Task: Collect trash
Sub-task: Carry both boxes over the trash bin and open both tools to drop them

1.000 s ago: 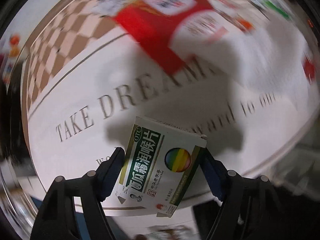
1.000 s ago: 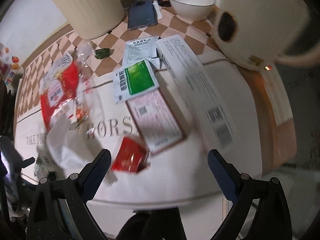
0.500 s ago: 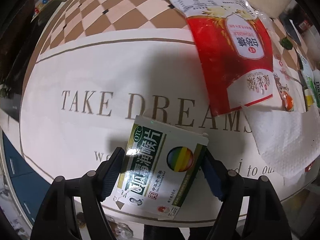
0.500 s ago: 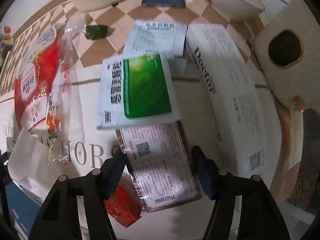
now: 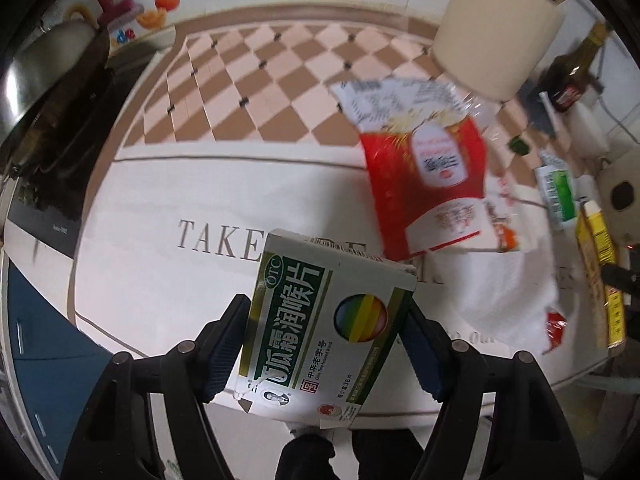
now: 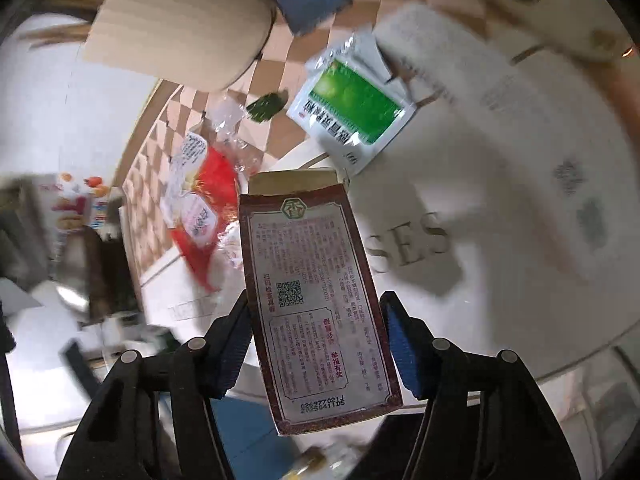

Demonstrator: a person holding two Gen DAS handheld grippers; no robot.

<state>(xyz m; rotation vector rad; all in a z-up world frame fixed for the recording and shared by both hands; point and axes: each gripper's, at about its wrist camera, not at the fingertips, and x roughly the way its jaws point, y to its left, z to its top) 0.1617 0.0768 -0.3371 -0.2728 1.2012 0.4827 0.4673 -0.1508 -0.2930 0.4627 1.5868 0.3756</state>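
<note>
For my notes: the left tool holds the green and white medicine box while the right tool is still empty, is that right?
Not quite: the right tool is closed on a dark red carton, as the right wrist view shows. The left tool does hold the green and white medicine box.

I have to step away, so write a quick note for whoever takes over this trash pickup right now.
Left gripper: shut on the green and white medicine box, held above the tablecloth.
Right gripper: jaws have just been closing on the dark red box, now clamped and lifted.
Done: both boxes picked up.
Left: drop them, probably in the cream bin at the back. Still lying on the table: red snack bag, green sachet, white tissue, small red wrapper.
</note>
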